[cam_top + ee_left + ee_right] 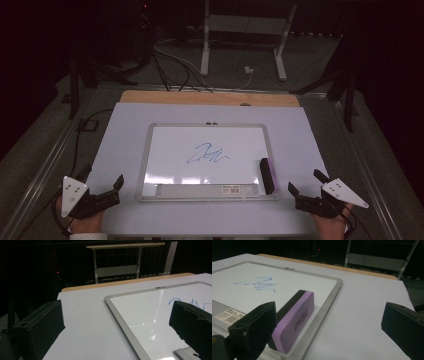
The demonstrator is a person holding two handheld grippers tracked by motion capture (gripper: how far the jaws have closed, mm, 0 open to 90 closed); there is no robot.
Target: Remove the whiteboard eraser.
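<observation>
Two grippers are resting at the near edge of the white table (pixel 125 220), and I am keeping both of them empty with their jaws spread wide apart. My left gripper (pixel 102 186) is sitting just off the near left corner of the whiteboard (pixel 170 145); in the left gripper view (pixel 117 322) its jaws are framing bare table surface and the board's grey frame, with one jaw overlapping the blue scribble (pixel 175 301) in the picture but touching nothing. My right gripper (pixel 306 184) is sitting just off the board's near right corner, pointing up and inward toward it.

I am watching the eraser (pixel 267 176), purple-bodied with a black felt face, lying on the board's surface at its right edge, just ahead and to the inner side of my right gripper, and well apart from my left one. In the right gripper view (pixel 329 320) the eraser (pixel 295 318) is lying beside the left-hand jaw, close but outside the gap between the jaws, with the board's frame running past it. Beyond the eraser, farther from both grippers, the blue scribble (pixel 207 154) is sitting near the middle of the board. A grey tray strip (pixel 200 190) with a barcode label is running along the board's near edge, between the two grippers.
</observation>
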